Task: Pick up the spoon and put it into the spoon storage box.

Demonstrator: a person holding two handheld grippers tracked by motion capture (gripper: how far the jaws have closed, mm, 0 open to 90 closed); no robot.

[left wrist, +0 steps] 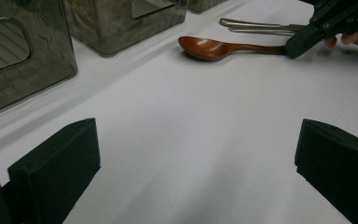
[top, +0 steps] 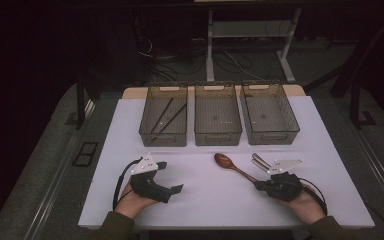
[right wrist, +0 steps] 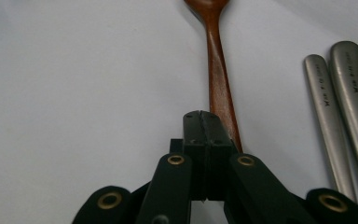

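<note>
Dark room, cables and desk legs on the floor beyond. White desk (top: 130, 200) in front of the person. Three smoky clear bins in a row at its far side: left bin (top: 163, 116) with two dark sticks (top: 167, 116) lying in it, middle bin (top: 217, 115), right bin (top: 269, 114).

Wooden spoon (top: 231, 164) lies flat on the desk, near of the middle bin, right of centre. Long axis runs diagonally: bowl at the far-left end, handle running near and right toward the right claw. In the left gripper view the spoon (left wrist: 223, 47) lies bowl-up, bowl to the left, handle to the right.

Right claw (top: 258, 184): jaws together. In the right gripper view the right claw (right wrist: 204, 122) shows its pads pressed face to face, no gap, and the spoon handle (right wrist: 220, 79) runs past just to the right of the tips; the handle end goes under the jaw there. Whether the handle is pinched I cannot tell; it looks beside the pads, not between them.

Two metal utensils (top: 260, 162) lie just right of the spoon, touching each other, handles (right wrist: 342, 107) roughly parallel to it.

Left claw (top: 169, 176): jaws wide apart, nothing between them, resting near-left on the desk, well apart from the spoon and aimed right toward it.
</note>
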